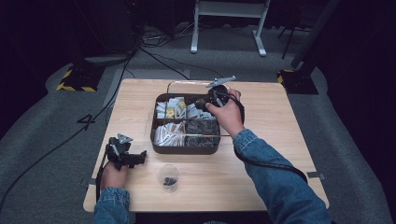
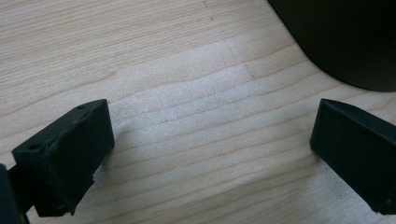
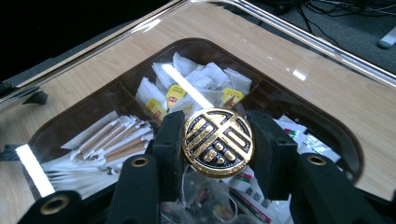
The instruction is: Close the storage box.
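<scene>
A dark brown box with several compartments stands in the middle of the wooden table. Its clear lid is held over it by my right gripper, which is shut on the lid's round gold-and-black knob. In the right gripper view the two black fingers press on both sides of that knob, with the lid's clear edge beyond. My left gripper rests near the table's front left, open, with bare wood between its jaws.
White tea bags with yellow tags and paper stick packets fill the box's compartments. A small clear cup with something dark in it stands near the front edge. The box's dark corner lies ahead of the left gripper.
</scene>
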`<state>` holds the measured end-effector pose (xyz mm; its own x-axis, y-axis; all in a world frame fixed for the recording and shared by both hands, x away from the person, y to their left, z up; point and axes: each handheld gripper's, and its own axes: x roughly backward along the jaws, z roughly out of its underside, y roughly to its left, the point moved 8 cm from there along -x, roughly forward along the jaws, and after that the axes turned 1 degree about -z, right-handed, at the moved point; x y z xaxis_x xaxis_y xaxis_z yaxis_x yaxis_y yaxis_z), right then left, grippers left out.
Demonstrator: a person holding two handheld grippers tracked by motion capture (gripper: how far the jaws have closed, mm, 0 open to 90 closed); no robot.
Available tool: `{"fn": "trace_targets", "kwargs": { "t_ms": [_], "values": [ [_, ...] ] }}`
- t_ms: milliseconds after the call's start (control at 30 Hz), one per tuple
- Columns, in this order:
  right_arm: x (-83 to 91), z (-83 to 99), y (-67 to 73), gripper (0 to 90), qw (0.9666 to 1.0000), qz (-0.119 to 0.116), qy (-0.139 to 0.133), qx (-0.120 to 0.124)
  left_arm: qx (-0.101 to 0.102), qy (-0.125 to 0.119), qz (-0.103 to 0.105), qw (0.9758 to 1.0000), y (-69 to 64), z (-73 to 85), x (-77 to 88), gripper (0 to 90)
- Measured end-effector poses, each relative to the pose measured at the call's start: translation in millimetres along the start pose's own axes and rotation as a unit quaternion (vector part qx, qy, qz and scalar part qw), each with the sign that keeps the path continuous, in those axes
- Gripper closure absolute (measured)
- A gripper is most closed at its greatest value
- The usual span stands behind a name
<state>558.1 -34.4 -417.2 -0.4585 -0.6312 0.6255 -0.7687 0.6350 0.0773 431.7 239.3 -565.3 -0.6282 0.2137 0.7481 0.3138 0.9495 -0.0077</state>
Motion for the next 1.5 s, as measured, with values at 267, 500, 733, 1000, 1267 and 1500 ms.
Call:
{"fn": "trace_targets", "kwargs": {
  "t_ms": [267, 500, 733, 1000, 1267, 1500],
  "values": [
    [-21.5, -1.7, 14.6, 58.5, 0.9999, -0.007, 0.006, 0.006, 0.000, 0.000, -0.001, 1.0000, 0.0, 0.2, 0.1, 0.1],
    [-38.7, 0.9, 21.3, 58.5, 0.9999, -0.005, 0.008, 0.010, 0.004, 0.000, -0.001, 1.0000, -0.5, 0.9, 0.6, 0.1],
    [-55.7, 9.0, 24.4, 58.5, 0.9997, -0.004, 0.019, 0.013, 0.003, 0.000, -0.001, 1.0000, -0.3, 1.0, 0.7, 0.1],
    [-67.8, 15.0, 24.0, 58.5, 0.9996, 0.008, 0.026, 0.009, 0.004, 0.000, -0.001, 1.0000, -0.4, 1.0, 0.7, 0.0],
    [-73.8, 21.7, 23.4, 58.5, 0.9995, 0.007, 0.030, 0.007, 0.004, 0.000, -0.001, 1.0000, -0.4, 0.8, 0.5, 0.0],
    [-76.0, 25.5, 23.4, 58.5, 0.9994, 0.008, 0.034, 0.008, 0.004, 0.000, -0.001, 1.0000, -0.4, 0.8, 0.5, 0.0]
  ]
}}
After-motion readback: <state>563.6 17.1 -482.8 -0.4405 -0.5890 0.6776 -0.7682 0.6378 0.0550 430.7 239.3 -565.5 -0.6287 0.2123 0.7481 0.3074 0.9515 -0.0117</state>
